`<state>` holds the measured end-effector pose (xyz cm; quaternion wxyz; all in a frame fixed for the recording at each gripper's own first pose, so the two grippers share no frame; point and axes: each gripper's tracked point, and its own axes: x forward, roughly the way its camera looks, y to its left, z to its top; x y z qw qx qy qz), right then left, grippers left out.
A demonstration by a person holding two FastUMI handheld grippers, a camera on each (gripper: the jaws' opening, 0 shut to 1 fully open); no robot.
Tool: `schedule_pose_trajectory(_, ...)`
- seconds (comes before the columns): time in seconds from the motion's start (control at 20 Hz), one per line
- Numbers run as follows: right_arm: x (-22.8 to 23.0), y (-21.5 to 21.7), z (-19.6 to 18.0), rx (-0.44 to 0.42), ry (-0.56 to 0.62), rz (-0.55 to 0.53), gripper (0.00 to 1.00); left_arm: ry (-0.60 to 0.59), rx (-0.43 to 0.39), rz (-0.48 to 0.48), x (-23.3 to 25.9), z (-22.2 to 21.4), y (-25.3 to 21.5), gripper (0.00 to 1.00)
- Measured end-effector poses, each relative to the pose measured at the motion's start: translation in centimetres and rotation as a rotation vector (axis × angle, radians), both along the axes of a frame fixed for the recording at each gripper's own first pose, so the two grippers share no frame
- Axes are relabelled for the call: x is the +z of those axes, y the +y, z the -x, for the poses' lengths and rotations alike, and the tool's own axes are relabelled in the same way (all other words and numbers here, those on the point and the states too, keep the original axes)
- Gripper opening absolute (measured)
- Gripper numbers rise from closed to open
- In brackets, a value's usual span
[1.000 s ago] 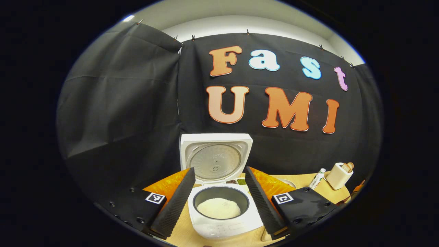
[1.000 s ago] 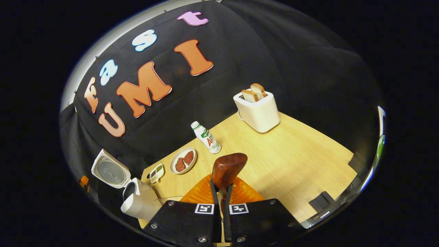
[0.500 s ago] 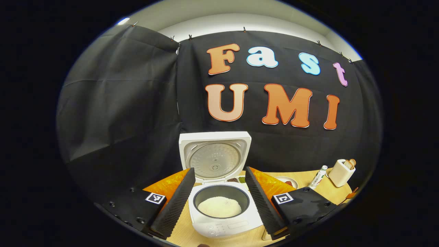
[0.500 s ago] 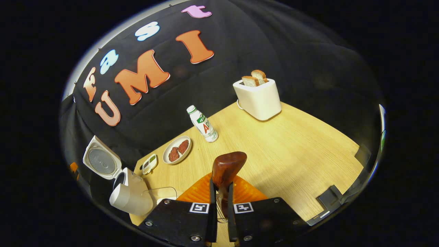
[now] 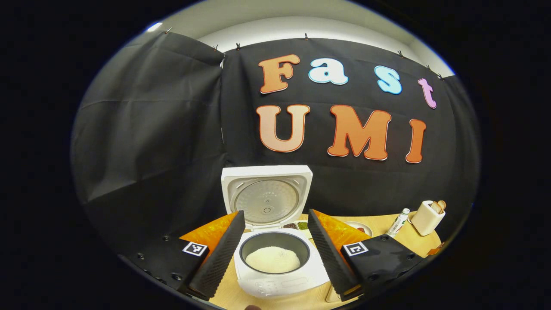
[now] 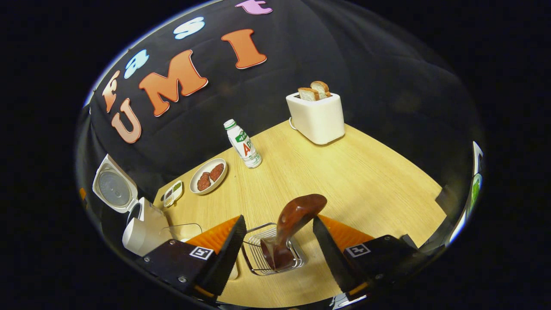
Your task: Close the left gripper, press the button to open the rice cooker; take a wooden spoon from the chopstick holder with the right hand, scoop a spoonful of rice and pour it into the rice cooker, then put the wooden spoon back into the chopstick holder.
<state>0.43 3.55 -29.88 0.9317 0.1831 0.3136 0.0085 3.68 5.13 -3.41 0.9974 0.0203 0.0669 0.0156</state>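
Right gripper (image 6: pixel 275 247) is sitting spread wide, nothing between its fingers; wooden spoon (image 6: pixel 292 224) is leaning in the wire chopstick holder (image 6: pixel 258 254). Left gripper (image 5: pixel 275 243) is hovering unclenched over the open rice cooker (image 5: pixel 275 258) (rice inside). I'd be backing straight up, avoiding the spoon head.

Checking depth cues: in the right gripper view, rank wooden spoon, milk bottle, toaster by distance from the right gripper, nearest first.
1. wooden spoon: standing in the wire holder between the open jaws of the right gripper.
2. milk bottle: mid-table, ahead and slightly left.
3. toaster: far table edge, by the wall.
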Motion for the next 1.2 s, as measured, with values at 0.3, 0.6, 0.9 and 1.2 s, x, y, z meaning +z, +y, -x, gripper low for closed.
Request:
schedule_pose_trajectory(0.3,2.8,-3.7,-1.5,-0.056,-0.061,0.089,0.95,-0.02,0.019,0.045,2.1,-1.4,-0.3,0.99)
schedule_pose_trajectory(0.6,6.9,-6.5,-3.0,-0.087,-0.15,0.156,0.95,-0.002,0.023,0.108,5.1,-7.8,-0.7,0.99)
schedule_pose_trajectory(0.9,8.5,-6.7,-3.0,-0.061,-0.195,0.226,0.95,0.056,0.008,0.108,6.5,-16.2,-1.0,0.98)
schedule_pose_trajectory(1.2,8.4,-6.5,-2.7,-0.064,-0.192,0.231,0.95,0.145,0.048,0.084,6.6,-23.0,1.9,0.98)
